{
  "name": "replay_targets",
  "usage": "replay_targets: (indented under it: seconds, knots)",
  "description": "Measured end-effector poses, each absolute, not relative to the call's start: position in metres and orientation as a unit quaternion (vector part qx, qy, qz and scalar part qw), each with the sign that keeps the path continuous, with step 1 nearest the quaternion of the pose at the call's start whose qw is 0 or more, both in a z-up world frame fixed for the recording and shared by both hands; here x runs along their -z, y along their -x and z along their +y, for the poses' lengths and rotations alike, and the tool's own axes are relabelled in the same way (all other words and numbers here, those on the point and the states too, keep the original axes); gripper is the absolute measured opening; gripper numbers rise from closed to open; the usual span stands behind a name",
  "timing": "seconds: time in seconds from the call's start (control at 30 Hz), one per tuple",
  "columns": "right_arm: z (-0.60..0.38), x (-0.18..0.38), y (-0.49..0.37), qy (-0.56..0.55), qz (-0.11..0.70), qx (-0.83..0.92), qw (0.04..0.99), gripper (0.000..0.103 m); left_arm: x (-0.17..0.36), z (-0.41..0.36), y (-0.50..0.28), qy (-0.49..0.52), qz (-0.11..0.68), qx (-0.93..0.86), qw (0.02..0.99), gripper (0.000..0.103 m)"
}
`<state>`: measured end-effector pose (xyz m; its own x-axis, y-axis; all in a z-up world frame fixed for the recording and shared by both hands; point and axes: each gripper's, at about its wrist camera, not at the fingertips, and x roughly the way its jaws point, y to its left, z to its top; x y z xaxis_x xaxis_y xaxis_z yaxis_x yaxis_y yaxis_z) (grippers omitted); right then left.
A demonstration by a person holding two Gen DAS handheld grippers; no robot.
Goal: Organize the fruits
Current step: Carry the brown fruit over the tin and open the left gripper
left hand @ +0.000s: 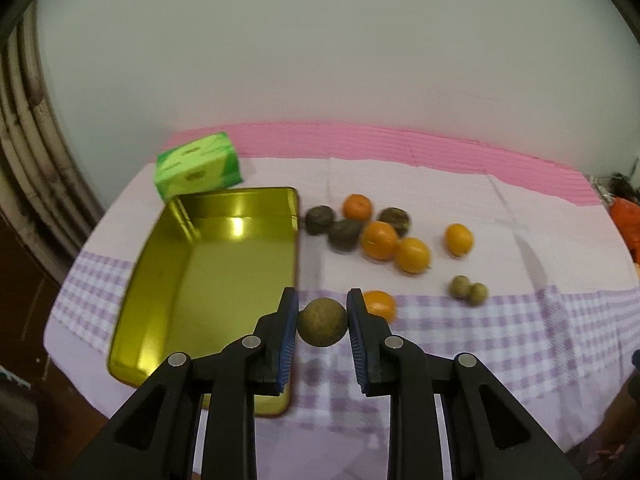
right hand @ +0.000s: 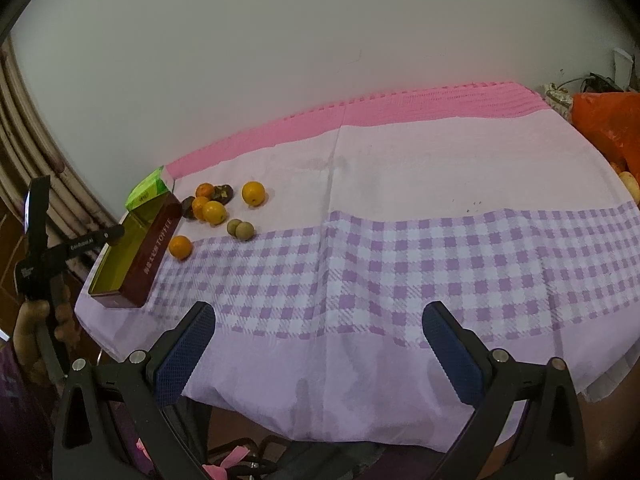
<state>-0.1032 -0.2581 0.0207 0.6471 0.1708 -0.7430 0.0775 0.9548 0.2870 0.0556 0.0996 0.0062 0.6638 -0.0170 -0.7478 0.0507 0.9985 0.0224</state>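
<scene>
Your left tool (left hand: pixel 322 322) is clamped on a brown longan (left hand: pixel 322 322) — held just right of the gold tin (left hand: pixel 208 280), oranges (left hand: pixel 379 240) at one o'clock. Your right tool (right hand: pixel 319 334) gapes wide, holding nothing, over the checked tabletop (right hand: pixel 400 260).

A table (right hand: pixel 360 208) under a cloth, pink at the far edge, pale in the middle, purple check nearer. At its 9 o'clock side lies an open gold tin (left hand: pixel 208 280), with a green box (left hand: pixel 198 170) just beyond it at 11. Just beside the tin at 3 o'clock sit oranges (left hand: pixel 380 240) and dark brown fruits (left hand: pixel 344 234), bunched and touching; one orange (left hand: pixel 459 239) apart; two small tan fruits (left hand: pixel 469 289) touching
</scene>
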Motion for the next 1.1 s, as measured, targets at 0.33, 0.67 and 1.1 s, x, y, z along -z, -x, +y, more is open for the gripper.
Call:
replay_targets:
  seconds: [0.33, 0.67, 1.1]
  knots:
    - [-0.245, -0.007, 0.102, -0.123, 0.439, -0.033, 0.889, 0.103, -0.003, 0.133, -0.087, -0.068, 0.401, -0.017, 0.913, 0.026]
    - [-0.224, -0.004, 0.099, -0.081, 0.454, -0.047, 0.886, 0.103, 0.012, 0.168, -0.148, -0.115, 0.417, -0.046, 0.901, 0.026]
    - [-0.198, 0.001, 0.091, -0.036, 0.476, -0.072, 0.876, 0.103, 0.041, 0.193, -0.202, -0.132, 0.451, -0.068, 0.880, 0.026]
